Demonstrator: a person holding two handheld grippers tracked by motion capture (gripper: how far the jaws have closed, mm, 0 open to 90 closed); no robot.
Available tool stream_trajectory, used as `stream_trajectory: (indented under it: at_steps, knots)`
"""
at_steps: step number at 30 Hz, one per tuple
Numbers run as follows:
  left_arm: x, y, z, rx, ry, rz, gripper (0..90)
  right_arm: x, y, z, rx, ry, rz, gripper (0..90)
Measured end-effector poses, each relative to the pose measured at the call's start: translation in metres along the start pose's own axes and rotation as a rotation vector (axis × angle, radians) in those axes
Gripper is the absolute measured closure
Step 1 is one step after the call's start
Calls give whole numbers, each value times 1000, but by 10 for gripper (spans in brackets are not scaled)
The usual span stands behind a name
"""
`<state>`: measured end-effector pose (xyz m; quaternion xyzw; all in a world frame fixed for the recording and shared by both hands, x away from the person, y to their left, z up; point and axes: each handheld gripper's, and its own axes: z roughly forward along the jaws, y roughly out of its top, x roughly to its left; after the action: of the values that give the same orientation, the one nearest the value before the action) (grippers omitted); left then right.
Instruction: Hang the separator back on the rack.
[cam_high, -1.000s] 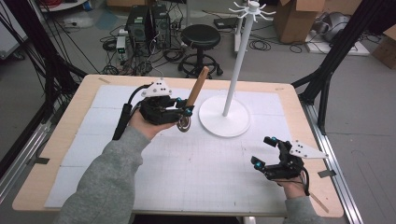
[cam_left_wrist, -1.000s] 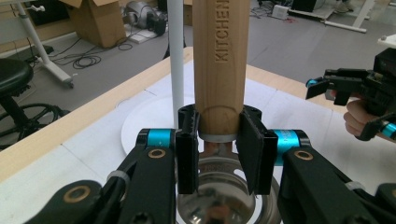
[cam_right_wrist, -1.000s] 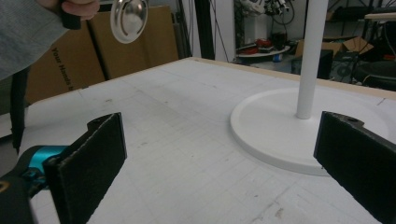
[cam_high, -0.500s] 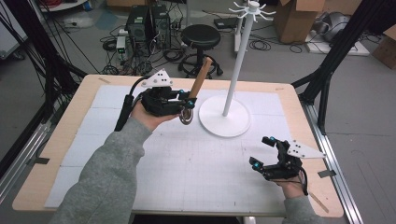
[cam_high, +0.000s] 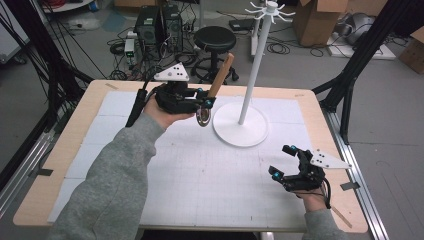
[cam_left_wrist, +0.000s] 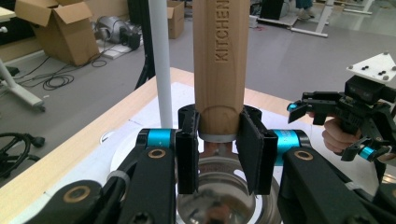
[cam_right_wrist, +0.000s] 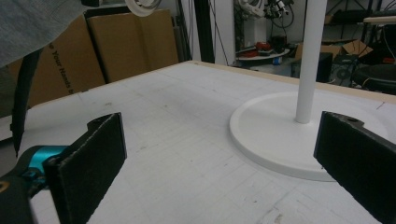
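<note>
item: wooden-handled utensil (cam_left_wrist: 218, 60) with a polished steel head, apparently a ladle or scoop. location: held above the surface (cam_high: 210, 185), beside the white hook stand (cam_high: 248, 75). handling: likely stiff, head-heavy; smooth handle may slip. grip: left tongs (cam_left_wrist: 218, 140) pinch the handle base near the ferrule, a sound hold. right tongs (cam_high: 286, 162) spread, empty.

ladle (cam_high: 214, 87) | wooden handle, steel bowl | handle tilted up, bowl down | above table, near stand (cam_high: 245, 95)

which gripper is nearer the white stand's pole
Left. The left gripper, shut on the wooden-handled utensil, hangs just left of the pole; the right gripper sits open near the table's front right, apart from it.
</note>
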<state>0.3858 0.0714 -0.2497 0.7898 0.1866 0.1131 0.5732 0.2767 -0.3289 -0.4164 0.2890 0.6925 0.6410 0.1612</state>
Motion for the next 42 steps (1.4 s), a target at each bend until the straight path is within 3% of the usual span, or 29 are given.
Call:
stream_trajectory:
  at_steps: [10,17,29,42]
  knots:
    - [7,15,2,-7,2,22,695,0,-1,1,7,3,-4,15]
    - [11,21,6,-25,-6,3,695,0,0,0,-1,-1,4,14]
    - [12,35,14,-27,21,20,696,0,0,0,-1,-1,2,15]
    - [17,52,22,-53,37,1,696,-1,0,-1,-6,4,-8,15]
